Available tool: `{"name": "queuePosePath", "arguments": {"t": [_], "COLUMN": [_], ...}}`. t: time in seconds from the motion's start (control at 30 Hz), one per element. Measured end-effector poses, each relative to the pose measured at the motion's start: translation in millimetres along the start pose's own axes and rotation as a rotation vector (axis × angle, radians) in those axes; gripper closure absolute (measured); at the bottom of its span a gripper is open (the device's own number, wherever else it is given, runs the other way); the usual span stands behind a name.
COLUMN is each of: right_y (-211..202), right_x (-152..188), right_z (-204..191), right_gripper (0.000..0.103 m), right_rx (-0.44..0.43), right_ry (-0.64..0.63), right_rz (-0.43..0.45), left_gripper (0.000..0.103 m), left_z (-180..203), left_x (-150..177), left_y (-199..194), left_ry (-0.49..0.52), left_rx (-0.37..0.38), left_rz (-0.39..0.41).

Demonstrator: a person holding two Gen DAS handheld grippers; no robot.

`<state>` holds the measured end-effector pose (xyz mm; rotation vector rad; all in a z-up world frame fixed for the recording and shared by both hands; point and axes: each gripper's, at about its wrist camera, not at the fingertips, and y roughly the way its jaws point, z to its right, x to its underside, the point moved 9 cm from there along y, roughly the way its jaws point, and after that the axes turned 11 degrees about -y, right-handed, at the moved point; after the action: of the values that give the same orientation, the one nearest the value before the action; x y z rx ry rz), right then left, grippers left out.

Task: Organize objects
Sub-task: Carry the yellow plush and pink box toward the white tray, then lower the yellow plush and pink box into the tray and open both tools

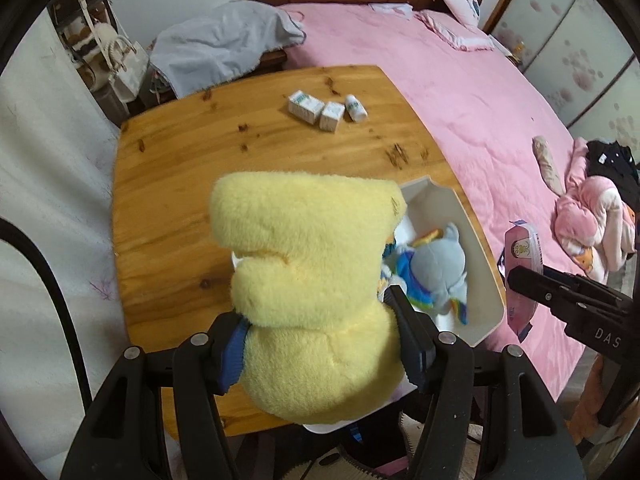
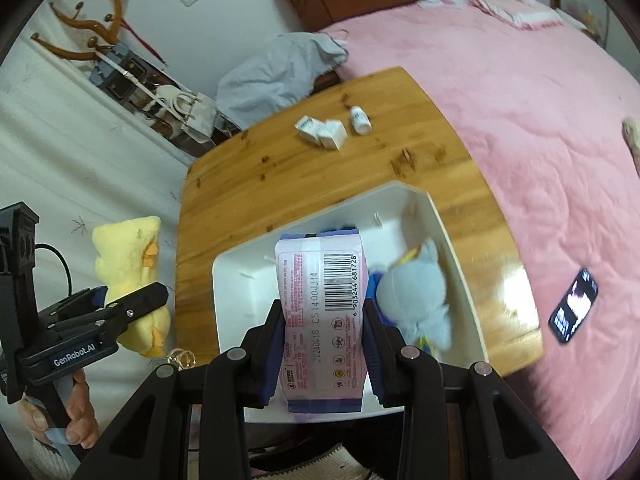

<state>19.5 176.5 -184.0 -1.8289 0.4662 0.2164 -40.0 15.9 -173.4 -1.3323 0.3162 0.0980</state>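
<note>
Left wrist view: left gripper (image 1: 320,344) fingers clamped on the yellow plush (image 1: 308,280), held above the wooden table (image 1: 168,168) beside the white bin (image 1: 476,256); a grey plush (image 1: 436,268) lies in the bin.

Right wrist view: right gripper (image 2: 324,344) fingers pinch the wipes pack (image 2: 324,312) over the bin (image 2: 232,292). Two small boxes (image 2: 322,130) and a bottle (image 2: 359,119) sit at the table's far side.

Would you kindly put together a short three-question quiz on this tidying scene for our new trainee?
1. True or false: the left gripper holds the yellow plush toy.
2. What does the right gripper hold? A) small bottle B) wipes pack C) phone
3. Which toy already lies in the white bin?

Key:
1. True.
2. B, the wipes pack.
3. The grey plush toy.
</note>
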Motion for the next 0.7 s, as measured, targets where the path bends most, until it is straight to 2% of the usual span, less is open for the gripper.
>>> {"name": "queuePosePath", "arguments": {"t": [0.3,0.37,0.43,0.5,0.7], "right_y": [10,15,17,18,14], "right_x": [27,31,35,38,41], "right_z": [-4,-6,-6,-7,-13], "right_gripper": [0.063,0.060,0.050,0.046,0.046], "right_rx": [0.052,0.048,0.049,0.050,0.056], "right_ry": [0.025,0.029,0.038,0.043,0.036], "right_rz": [-0.030,-0.048,-0.055,-0.058,-0.048], "left_gripper": [0.034,0.034,0.034,0.034,0.034], "left_z": [2,2,3,2,0], "left_x": [29,33,38,44,51], "left_y": [33,35,36,37,33], "left_ry": [0.011,0.001,0.001,0.010,0.037], "left_rx": [0.014,0.026,0.032,0.017,-0.017], "left_rz": [-0.096,-0.108,-0.117,-0.139,-0.124]}}
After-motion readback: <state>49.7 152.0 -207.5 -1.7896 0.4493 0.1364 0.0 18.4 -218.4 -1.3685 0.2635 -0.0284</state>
